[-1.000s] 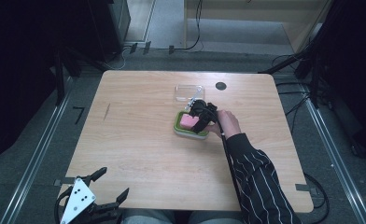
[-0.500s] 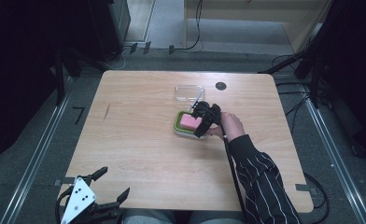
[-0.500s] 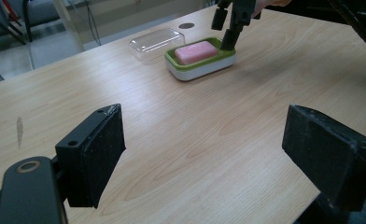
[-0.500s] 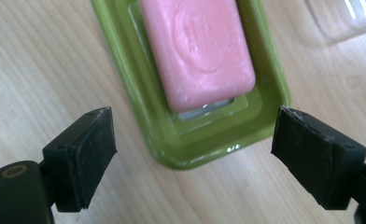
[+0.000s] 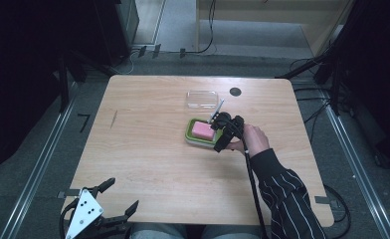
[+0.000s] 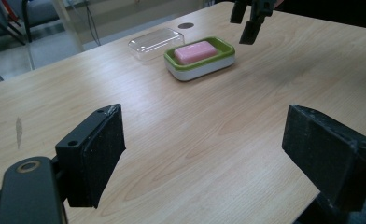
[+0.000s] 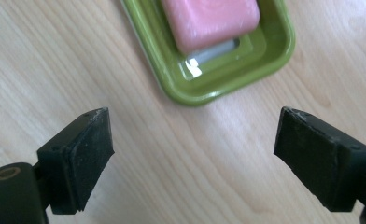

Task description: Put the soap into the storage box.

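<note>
The right gripper (image 5: 222, 135) hovered just right of the soap dish (image 5: 201, 133), fingers spread and empty after opening; the left gripper (image 5: 114, 200), also spread, sat far nearer.

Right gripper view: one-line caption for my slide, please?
Open right hand-held gripper above bare wood, pink soap resting in the green dish just ahead.

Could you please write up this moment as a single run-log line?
right gripper: jaws just opened, nothing between them, beside soap dish | pink soap: in dish | clear lid: on table | left gripper: open
</note>
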A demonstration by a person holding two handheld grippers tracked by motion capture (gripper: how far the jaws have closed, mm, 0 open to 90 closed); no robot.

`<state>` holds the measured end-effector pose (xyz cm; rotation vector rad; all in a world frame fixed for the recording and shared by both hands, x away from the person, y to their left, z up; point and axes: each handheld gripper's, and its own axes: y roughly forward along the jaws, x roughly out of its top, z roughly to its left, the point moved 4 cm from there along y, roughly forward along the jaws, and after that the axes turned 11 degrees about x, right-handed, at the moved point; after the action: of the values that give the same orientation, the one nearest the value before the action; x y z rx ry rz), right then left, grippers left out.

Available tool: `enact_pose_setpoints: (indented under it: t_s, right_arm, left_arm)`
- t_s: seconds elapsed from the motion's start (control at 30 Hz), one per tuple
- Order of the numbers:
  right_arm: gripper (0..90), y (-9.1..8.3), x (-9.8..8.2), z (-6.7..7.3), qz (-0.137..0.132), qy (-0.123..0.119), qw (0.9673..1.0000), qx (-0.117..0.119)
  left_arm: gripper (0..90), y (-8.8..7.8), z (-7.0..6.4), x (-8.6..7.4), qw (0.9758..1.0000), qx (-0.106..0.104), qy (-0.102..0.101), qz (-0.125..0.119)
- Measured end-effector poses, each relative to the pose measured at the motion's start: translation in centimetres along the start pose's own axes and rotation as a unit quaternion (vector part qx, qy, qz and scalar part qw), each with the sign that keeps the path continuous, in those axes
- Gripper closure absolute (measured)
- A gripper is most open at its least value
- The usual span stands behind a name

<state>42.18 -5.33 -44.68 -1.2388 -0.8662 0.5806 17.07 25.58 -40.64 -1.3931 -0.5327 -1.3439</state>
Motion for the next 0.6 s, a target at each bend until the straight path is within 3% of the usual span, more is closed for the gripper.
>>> enact_pose_setpoints:
  t_s: [0.6]
  right_arm:
    - [11.4, -1.0, -5.1, 2.1, 0.04, 0.026, 0.9988, -0.006]
  left_arm:
    - [13.9, 0.0, 0.0, 0.0, 1.0, 0.0, 0.001, 0.0]
